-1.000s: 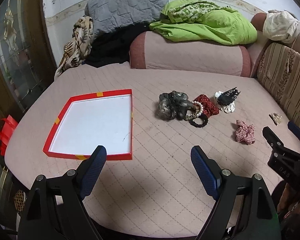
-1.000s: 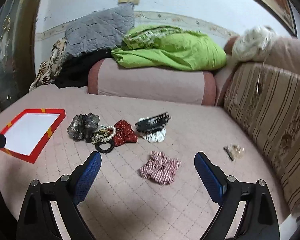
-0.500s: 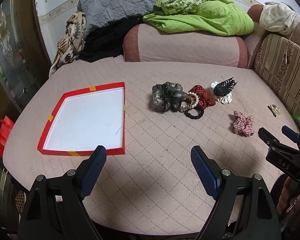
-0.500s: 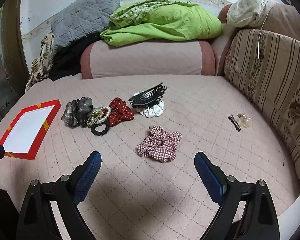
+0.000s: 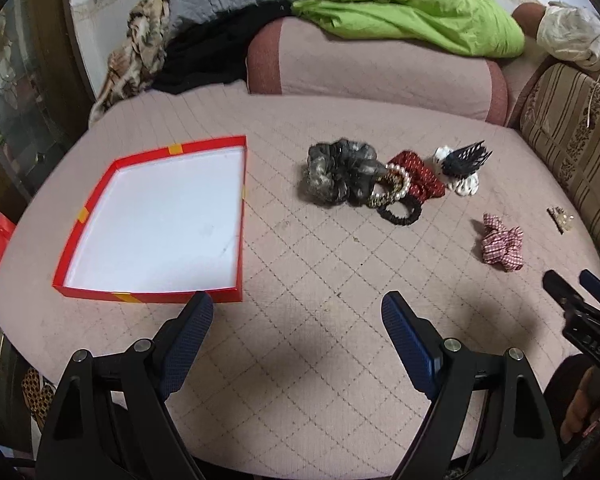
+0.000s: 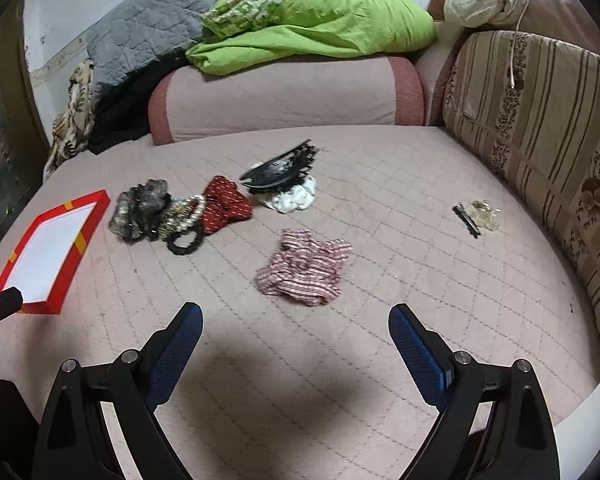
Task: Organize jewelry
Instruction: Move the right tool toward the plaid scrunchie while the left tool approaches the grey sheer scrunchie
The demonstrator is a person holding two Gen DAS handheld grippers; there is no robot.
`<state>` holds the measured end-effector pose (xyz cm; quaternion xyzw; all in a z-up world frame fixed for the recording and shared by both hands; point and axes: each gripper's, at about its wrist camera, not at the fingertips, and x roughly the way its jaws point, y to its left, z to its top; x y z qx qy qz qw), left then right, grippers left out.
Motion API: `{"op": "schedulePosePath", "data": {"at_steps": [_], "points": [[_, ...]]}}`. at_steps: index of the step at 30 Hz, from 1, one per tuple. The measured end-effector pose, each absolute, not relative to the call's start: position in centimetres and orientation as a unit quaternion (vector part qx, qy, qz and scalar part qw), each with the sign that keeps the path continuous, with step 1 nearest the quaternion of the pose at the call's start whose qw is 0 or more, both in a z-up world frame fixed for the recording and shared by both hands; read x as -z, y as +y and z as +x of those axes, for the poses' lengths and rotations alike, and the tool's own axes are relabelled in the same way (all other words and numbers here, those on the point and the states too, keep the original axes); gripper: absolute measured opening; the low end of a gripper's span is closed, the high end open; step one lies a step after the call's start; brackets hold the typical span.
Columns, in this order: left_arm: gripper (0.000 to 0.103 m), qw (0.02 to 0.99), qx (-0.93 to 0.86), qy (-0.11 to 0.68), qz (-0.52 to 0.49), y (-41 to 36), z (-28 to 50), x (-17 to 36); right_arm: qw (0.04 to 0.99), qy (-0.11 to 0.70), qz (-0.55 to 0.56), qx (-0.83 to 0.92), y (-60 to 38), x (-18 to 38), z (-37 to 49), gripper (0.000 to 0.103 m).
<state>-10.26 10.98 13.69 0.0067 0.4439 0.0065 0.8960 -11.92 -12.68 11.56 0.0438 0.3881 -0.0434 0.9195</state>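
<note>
Only the left view takes in the whole red tray (image 5: pixel 156 220), white inside and bare; the right view shows a clear hairpin (image 6: pixel 478 216) near the cushions. Both the left gripper (image 5: pixel 296 316) and right gripper (image 6: pixel 296 326) gape, holding nothing. Scrunchies (image 6: pixel 304 266) lie mid-bed.

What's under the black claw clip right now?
The black claw clip rests on a white scrunchie; the scrunchie's far part is covered by the clip.
</note>
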Motion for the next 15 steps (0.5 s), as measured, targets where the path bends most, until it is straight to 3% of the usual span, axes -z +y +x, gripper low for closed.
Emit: {"op": "schedulePosePath", "data": {"at_steps": [11, 15], "points": [[0.085, 0.883, 0.013, 0.47, -0.011, 11.4, -4.9, -11.7, 0.905, 0.421, 0.047, 0.035, -13.8, -9.7, -8.9, 0.091], [0.072, 0.877, 0.013, 0.48, -0.011, 11.2, -3.1, -10.9, 0.902, 0.428, 0.042, 0.031, -13.8, -9.1, -7.7, 0.087]]}}
